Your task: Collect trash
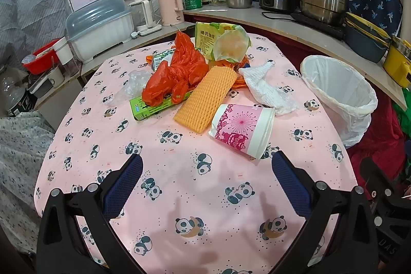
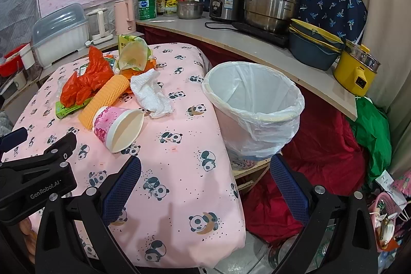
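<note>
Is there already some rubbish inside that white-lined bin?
No. In the right wrist view the bin shows only its bare white liner inside, while the paper cup and other trash lie on the table.

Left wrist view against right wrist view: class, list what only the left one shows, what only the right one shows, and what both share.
Only the left wrist view shows the clear plastic bag beside the orange bag, and the jars and bottle at the far left.

Only the right wrist view shows the inside of the paper cup, the bin's outer wall, the green cloth and the pink basket on the floor.

Both show the panda tablecloth, orange foam sleeve, white net, orange bag, lined bin, and both grippers open: left gripper, right gripper.
</note>
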The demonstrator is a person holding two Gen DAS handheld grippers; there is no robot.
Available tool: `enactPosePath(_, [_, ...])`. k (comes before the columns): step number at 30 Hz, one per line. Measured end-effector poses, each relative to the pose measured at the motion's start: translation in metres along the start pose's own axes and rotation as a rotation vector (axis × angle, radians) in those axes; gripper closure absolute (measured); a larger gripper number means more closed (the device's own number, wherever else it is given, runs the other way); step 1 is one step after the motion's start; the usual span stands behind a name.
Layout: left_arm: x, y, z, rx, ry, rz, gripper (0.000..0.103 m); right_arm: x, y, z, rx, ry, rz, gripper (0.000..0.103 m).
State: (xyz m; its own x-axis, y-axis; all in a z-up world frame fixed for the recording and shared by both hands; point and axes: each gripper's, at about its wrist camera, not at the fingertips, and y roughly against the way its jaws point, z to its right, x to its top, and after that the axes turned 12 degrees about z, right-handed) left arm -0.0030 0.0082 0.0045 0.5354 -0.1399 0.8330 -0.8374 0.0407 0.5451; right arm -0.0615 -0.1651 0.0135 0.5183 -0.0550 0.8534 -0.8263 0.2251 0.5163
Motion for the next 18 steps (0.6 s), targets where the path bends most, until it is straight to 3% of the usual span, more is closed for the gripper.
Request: enactPosePath(18, [0.0001,0.0024,-0.0008,0.003,0.004,0.004,0.007,0.0017,0.0019,0.0010,-0.002,-0.002,0.004,0.007])
